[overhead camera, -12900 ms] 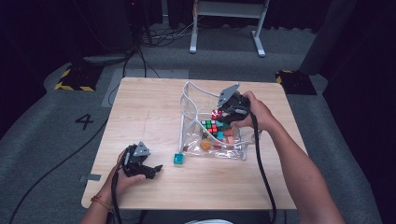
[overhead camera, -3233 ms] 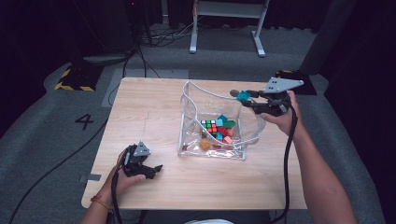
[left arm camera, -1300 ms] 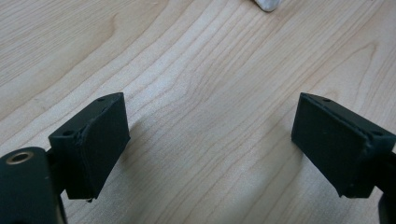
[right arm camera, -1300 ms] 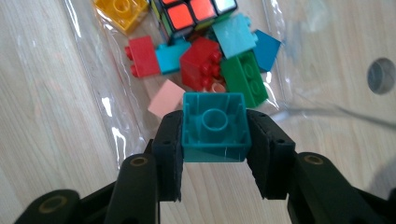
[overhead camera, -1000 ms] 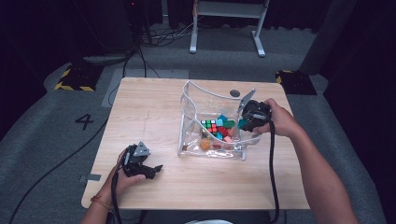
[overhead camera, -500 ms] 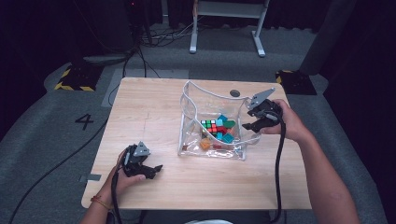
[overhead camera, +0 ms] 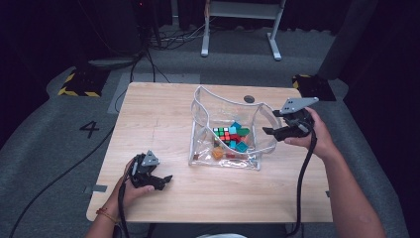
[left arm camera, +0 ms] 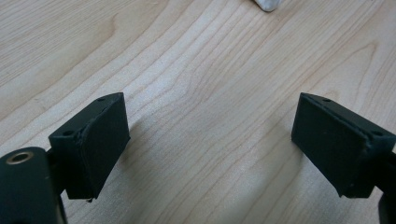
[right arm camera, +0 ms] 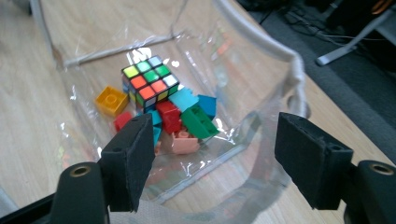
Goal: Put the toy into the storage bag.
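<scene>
A clear plastic bag (overhead camera: 196,115) stands open in the middle of the wooden table (overhead camera: 153,114). Inside it lie a Rubik's cube (overhead camera: 224,134) (right arm camera: 149,84) and several coloured bricks, among them a yellow one (right arm camera: 111,100), a green one (right arm camera: 198,122) and a pink one (right arm camera: 184,142). My right gripper (overhead camera: 273,123) (right arm camera: 219,158) hovers at the bag's right rim, pointing in at the pile. Its jaws have just been opening and the pads press on nothing. My left gripper (overhead camera: 166,181) (left arm camera: 210,140) rests open on bare wood near the front left.
A small dark round hole (overhead camera: 249,99) marks the table behind the bag. A white bit (left arm camera: 268,3) shows at the top edge of the left gripper view. Grey carpet, cables and a white stand base (overhead camera: 237,29) lie beyond the table.
My right gripper has pulled back out of the bag, to the right and slightly up, and its jaws have opened. The left gripper has stayed put.
</scene>
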A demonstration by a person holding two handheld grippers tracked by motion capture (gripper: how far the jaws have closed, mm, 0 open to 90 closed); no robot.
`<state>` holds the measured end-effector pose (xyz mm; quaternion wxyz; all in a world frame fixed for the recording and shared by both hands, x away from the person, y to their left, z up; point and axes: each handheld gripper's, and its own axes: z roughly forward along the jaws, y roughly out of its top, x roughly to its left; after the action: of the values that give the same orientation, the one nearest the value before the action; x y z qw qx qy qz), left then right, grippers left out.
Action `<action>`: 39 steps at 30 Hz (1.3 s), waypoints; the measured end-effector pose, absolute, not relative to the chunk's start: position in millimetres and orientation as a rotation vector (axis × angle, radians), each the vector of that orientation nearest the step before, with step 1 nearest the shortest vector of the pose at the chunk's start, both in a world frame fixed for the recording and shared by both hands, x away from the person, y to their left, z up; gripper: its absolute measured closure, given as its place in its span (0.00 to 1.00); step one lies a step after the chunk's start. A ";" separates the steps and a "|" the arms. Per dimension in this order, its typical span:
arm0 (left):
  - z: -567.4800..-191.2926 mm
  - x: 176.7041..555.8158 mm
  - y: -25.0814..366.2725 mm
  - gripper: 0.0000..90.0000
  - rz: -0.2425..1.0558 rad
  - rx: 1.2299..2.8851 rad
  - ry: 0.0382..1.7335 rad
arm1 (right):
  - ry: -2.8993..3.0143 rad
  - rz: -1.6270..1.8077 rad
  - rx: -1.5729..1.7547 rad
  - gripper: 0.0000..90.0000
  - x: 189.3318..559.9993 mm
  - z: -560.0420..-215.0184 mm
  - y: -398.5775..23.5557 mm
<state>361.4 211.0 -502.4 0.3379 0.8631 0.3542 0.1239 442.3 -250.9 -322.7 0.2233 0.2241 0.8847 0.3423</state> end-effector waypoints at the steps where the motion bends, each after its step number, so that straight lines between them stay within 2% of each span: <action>1: -502.4 361.4 211.0 0.13 0.322 2.250 0.922 | 2.437 0.963 0.628 0.31 440.4 -321.9 -252.3; 24: -502.4 361.4 210.9 0.13 0.322 2.248 0.923 | 2.307 1.113 0.664 0.29 392.6 -324.9 -285.7; 39: -502.5 361.3 210.9 0.13 0.320 2.248 0.924 | 2.313 1.051 0.691 0.28 372.6 -359.6 -295.0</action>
<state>361.3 210.9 -502.5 0.3381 0.8629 0.3548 0.1230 372.6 -295.0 -359.6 0.2516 0.2540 0.8502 0.3864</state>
